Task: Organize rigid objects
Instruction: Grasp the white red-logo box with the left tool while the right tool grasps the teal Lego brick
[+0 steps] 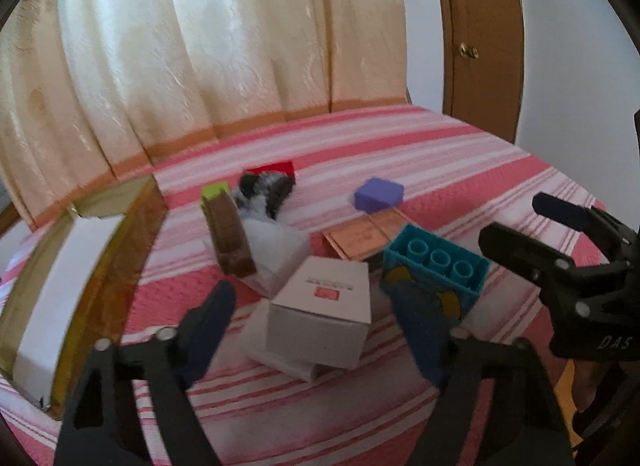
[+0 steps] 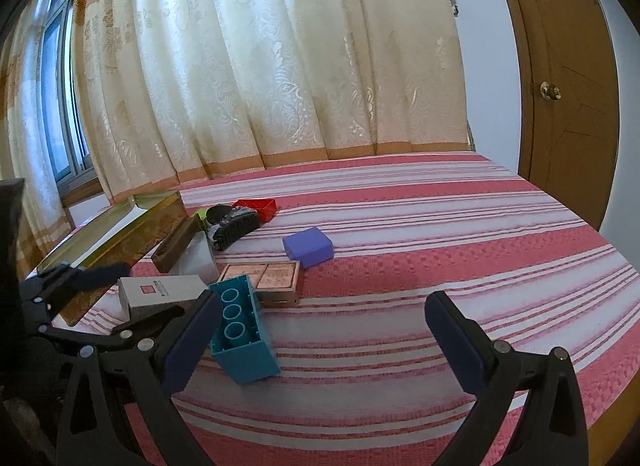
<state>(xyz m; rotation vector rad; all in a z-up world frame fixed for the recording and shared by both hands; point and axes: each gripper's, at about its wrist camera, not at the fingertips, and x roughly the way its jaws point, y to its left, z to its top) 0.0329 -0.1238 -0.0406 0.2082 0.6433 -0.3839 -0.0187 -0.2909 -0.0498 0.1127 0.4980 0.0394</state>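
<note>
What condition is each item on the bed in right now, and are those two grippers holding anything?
Left gripper: open, holding nothing, white box between its fingers.
Right gripper: open, holding nothing.
Teal brick: tipped, hollow tubes showing.
White box: closed, resting on another white box.
Gold tin: open.
Purple block: lying flat, apart from the pile.
Door: shut.

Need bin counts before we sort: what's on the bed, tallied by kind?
Blocks: 3
White boxes: 3
Brushes: 2
Gold tin: 1
Pink box: 1
Total: 10
</note>
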